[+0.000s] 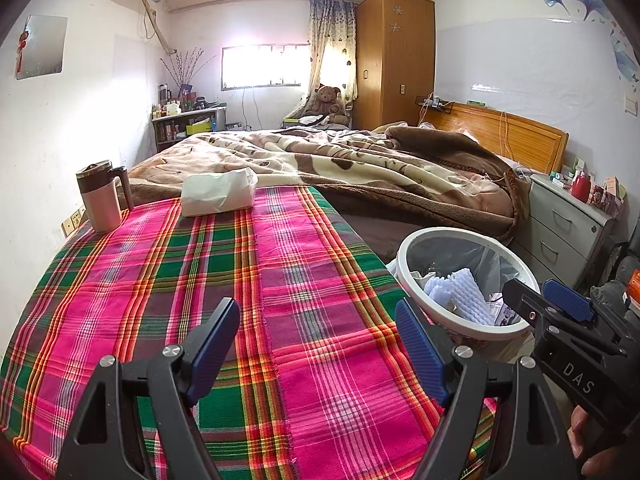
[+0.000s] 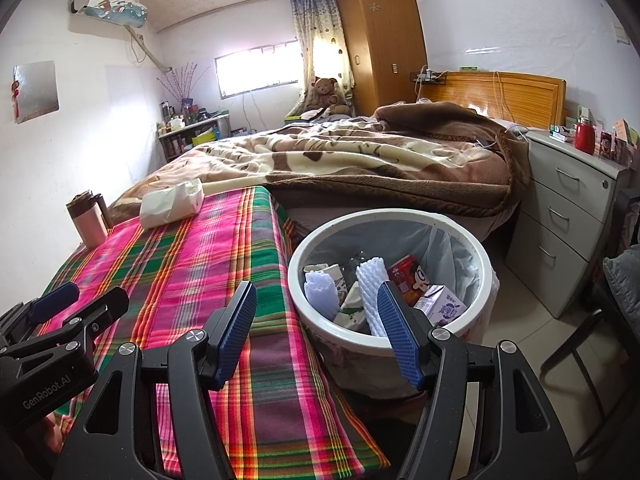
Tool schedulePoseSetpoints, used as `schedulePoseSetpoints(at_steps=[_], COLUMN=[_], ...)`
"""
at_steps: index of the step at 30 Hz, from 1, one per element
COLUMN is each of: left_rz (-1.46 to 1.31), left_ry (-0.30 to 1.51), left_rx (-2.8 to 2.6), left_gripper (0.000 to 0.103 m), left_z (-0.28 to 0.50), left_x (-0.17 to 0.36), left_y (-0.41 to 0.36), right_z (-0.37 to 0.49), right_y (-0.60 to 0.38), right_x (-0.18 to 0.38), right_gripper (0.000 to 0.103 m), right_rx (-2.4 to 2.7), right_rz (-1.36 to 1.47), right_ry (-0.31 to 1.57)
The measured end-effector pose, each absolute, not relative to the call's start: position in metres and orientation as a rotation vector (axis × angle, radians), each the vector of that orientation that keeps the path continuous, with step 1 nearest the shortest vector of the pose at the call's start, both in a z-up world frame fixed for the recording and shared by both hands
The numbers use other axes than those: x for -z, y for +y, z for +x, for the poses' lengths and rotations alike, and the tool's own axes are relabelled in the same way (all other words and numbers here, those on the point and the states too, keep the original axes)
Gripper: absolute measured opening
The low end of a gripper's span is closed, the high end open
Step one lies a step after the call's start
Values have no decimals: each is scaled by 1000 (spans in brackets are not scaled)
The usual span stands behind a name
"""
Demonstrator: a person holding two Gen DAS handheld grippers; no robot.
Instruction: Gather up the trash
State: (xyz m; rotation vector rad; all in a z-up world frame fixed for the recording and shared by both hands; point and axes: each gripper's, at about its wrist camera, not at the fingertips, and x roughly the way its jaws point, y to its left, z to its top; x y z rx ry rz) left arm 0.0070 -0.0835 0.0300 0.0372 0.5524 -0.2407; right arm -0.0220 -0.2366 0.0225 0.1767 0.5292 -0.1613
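**Both grippers held open and empty over the plaid table, trash in the bin**

The left gripper (image 1: 318, 344) points forward and slightly down over the plaid tablecloth (image 1: 248, 280), its blue-padded jaws spread wide with nothing between them. The right gripper (image 2: 316, 332) is tilted the same way at the table's right edge, jaws also apart and empty, its right finger showing in front of the white trash bin (image 2: 320, 240). The bin stands on the floor just right of the table, near the bed (image 2: 360, 160). Inside it lie white foam netting (image 2: 370, 280), a red carton (image 2: 406, 276) and a purple carton (image 2: 442, 306). At the table's far end are a tissue pack (image 1: 218, 194) and, to its left, a steel mug (image 1: 100, 198).
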Motion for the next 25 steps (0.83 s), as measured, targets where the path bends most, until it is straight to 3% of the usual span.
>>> schedulePoseSetpoints(at_steps=[25], left_rz=[32], left_ry=[554], left_rx=[235], left_gripper=[82], left_z=[7], left_x=[-31], left_y=[-82], right_z=[-22], right_y=[-236], right_x=[-23], right_gripper=[64], right_rx=[162], right_rz=[175], right_ry=[529])
